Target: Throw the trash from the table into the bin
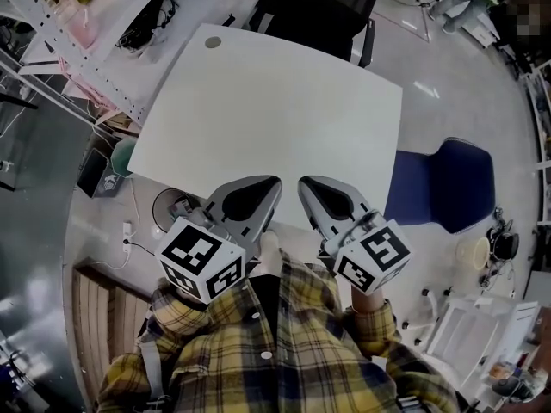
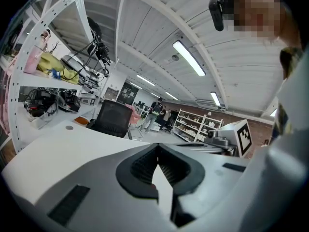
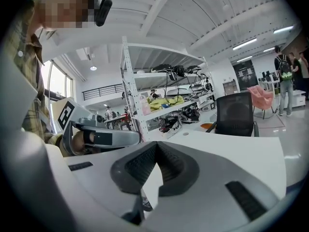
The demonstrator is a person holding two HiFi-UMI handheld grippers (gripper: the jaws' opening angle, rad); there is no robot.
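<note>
Left gripper (image 1: 271, 186) and right gripper (image 1: 308, 186) are both held clenched shut, empty, at the white table's (image 1: 275, 101) near edge. Bin (image 1: 169, 208) is parked on the floor (image 1: 465, 119) by its near-left corner.

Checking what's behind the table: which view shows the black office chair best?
Right gripper view: the black office chair stands clear beyond the table. The left gripper view shows it smaller; the head view crops it at the top edge.

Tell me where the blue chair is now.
The blue chair stands at the head view's right, beside the right edge of the white table.
</note>
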